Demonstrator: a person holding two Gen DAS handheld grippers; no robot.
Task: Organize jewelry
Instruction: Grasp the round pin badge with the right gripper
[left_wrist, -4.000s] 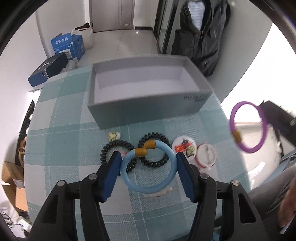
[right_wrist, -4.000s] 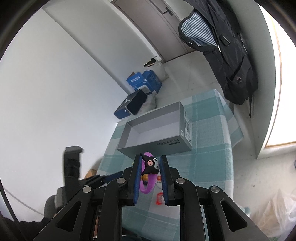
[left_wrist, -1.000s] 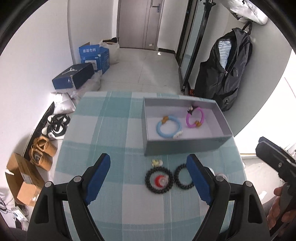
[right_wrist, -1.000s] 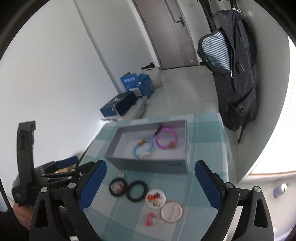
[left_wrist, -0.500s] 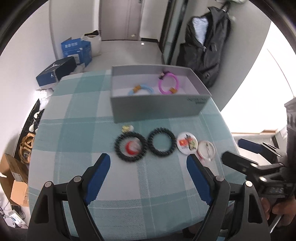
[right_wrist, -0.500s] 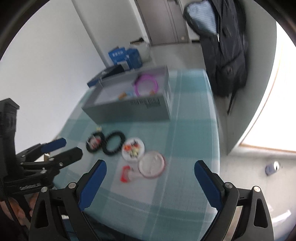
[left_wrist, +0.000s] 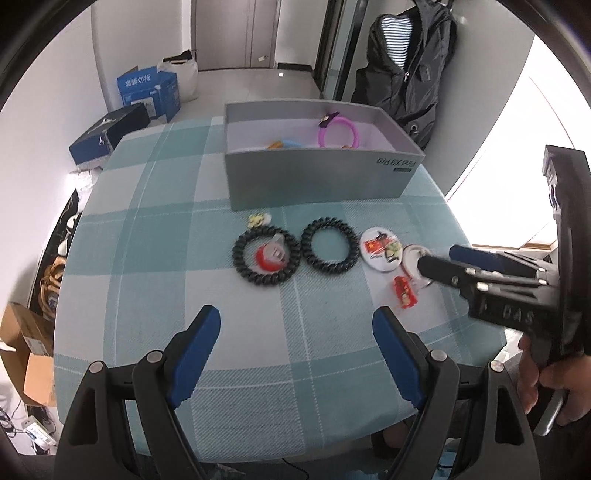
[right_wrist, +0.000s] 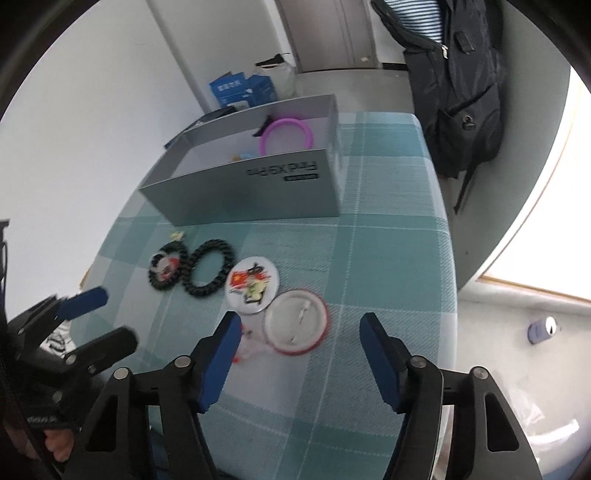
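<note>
A grey box (left_wrist: 317, 181) (right_wrist: 258, 195) at the far side of the table holds a purple bracelet (left_wrist: 339, 133) (right_wrist: 286, 136) and a blue bracelet (left_wrist: 286, 143). In front of it lie two black beaded bracelets (left_wrist: 265, 261) (left_wrist: 328, 250), the left one around a red piece (left_wrist: 267, 254). To their right lie a picture badge (left_wrist: 382, 250) (right_wrist: 253, 284), a white badge (right_wrist: 296, 322) and a small red clip (left_wrist: 404, 292). My left gripper (left_wrist: 295, 328) is open and empty, short of the black bracelets. My right gripper (right_wrist: 299, 332) is open and empty, over the white badge.
A small yellow charm (left_wrist: 258, 220) lies by the box's front wall. The table has a teal checked cloth (left_wrist: 147, 258). A black backpack (left_wrist: 402, 70) hangs beyond the table. Blue cartons (left_wrist: 147, 92) sit on the floor at the far left.
Both bracelets that were held four seconds ago now lie in the box. Both grippers have come down nearer the table; the right one has moved in over the white badge.
</note>
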